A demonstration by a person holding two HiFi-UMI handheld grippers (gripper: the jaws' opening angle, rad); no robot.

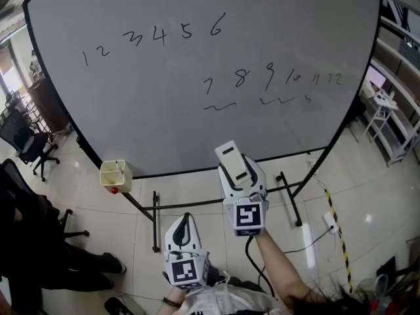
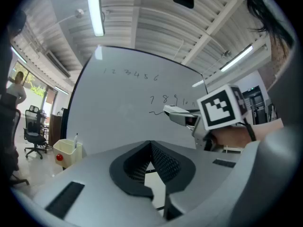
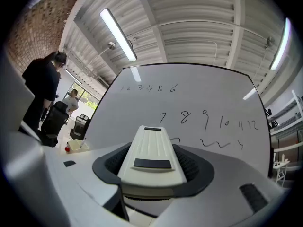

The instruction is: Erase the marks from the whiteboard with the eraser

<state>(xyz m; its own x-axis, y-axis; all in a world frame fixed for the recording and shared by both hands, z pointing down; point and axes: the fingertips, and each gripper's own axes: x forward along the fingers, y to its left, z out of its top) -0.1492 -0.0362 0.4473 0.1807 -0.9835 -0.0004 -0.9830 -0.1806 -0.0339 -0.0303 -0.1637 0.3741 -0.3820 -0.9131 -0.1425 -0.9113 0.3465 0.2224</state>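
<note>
A large whiteboard (image 1: pixel 197 77) on a black stand carries handwritten numbers: 1 to 6 (image 1: pixel 157 37) along the top, 7 to 12 (image 1: pixel 269 77) lower right, with squiggles (image 1: pixel 220 106) under them. My right gripper (image 1: pixel 237 169) is shut on a cream eraser (image 1: pixel 233 161), held just below the board's lower edge, apart from it. In the right gripper view the eraser (image 3: pixel 151 160) points at the board (image 3: pixel 142 108). My left gripper (image 1: pixel 185 231) hangs lower, shut and empty; its jaws meet in the left gripper view (image 2: pixel 151 167).
A cream pen box (image 1: pixel 115 174) with a red knob hangs at the board's lower left corner. Office chairs (image 1: pixel 23 143) and a seated person's legs (image 1: pixel 59 261) are left. A white rack (image 1: pixel 394 123) and floor cable (image 1: pixel 321 222) are right.
</note>
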